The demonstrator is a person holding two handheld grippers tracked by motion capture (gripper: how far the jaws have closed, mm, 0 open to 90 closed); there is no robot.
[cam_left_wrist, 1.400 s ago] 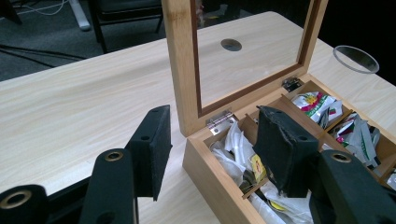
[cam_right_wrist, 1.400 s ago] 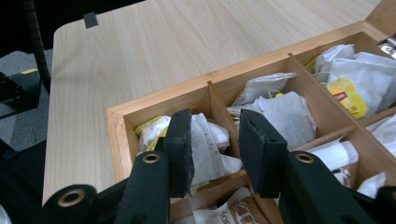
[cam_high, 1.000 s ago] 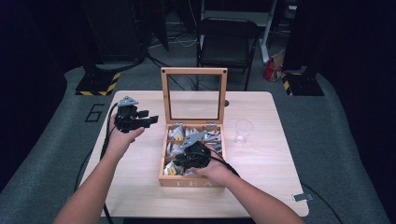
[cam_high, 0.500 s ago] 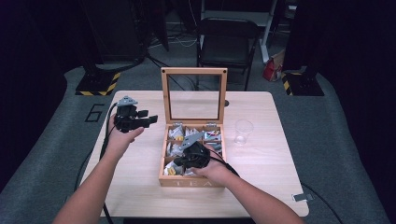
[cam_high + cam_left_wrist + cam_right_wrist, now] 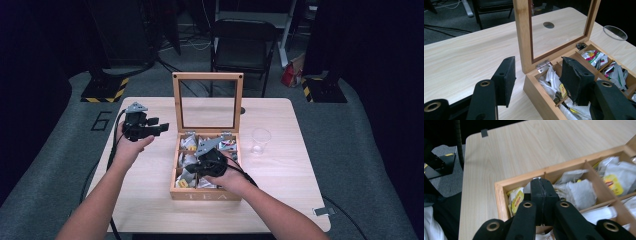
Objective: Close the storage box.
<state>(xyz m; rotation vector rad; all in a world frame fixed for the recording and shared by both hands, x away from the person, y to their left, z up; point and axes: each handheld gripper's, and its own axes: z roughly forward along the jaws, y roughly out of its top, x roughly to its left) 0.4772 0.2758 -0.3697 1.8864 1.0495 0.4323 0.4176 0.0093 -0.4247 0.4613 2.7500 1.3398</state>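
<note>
right gripper view, lower centre: the right gripper (image 5: 541, 192) has its jaws pressed together over the corner compartment of the wooden tea box (image 5: 501, 187), a sliver of white paper showing at their tips; whether a tea bag (image 5: 516, 200) is pinched i cannot tell. yellow-labelled bags lie just beside. high view, left of centre: the left gripper (image 5: 159, 128) hangs over the table (image 5: 280, 170), jaws spread wide with nothing between them, beside the box's upright glass lid (image 5: 207, 102). a clear glass (image 5: 260, 140) stands right of the box.
</note>
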